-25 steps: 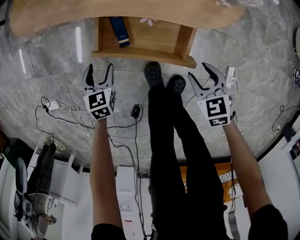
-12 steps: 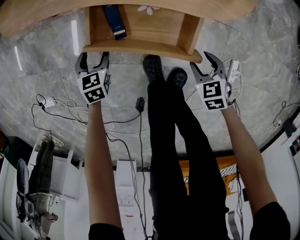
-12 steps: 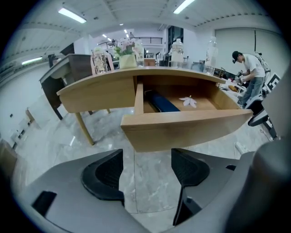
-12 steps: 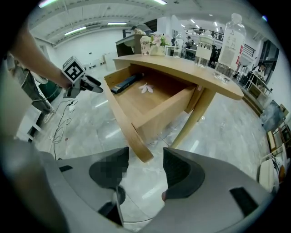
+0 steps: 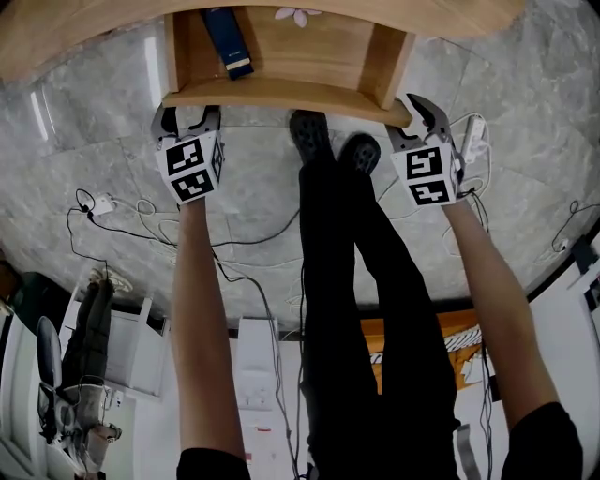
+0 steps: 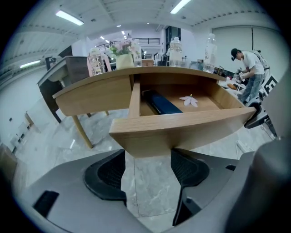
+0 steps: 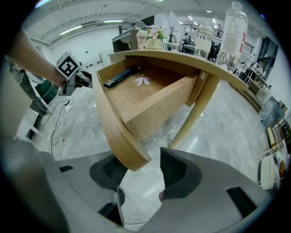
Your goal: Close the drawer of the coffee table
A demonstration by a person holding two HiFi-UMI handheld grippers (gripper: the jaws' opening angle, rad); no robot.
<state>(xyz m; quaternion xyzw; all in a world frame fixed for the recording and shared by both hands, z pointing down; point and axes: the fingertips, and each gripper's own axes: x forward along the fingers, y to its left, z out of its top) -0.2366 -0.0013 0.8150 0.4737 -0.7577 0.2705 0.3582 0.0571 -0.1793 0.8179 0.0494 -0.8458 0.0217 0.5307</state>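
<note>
The wooden coffee table's drawer (image 5: 281,92) stands pulled out toward me, with a dark blue box (image 5: 227,42) and a white flower (image 5: 297,15) inside. My left gripper (image 5: 187,117) is open at the left end of the drawer front. In the left gripper view that front's corner (image 6: 150,141) sits just past the open left gripper (image 6: 148,170), between its jaws. My right gripper (image 5: 412,117) is open at the right end. In the right gripper view the curved front's end (image 7: 132,157) reaches between the right gripper's (image 7: 143,173) pads. I see no pad pressing on the wood.
My legs and dark shoes (image 5: 323,150) stand between the two grippers on the grey marble floor. Cables (image 5: 141,230) and a white power strip (image 5: 473,141) lie on the floor. Bottles (image 7: 234,32) stand on the tabletop. A table leg (image 7: 200,109) slants beside the drawer.
Both grippers have moved forward and down to the drawer front. Their tips, a little short of it before, now sit at its two corners.
</note>
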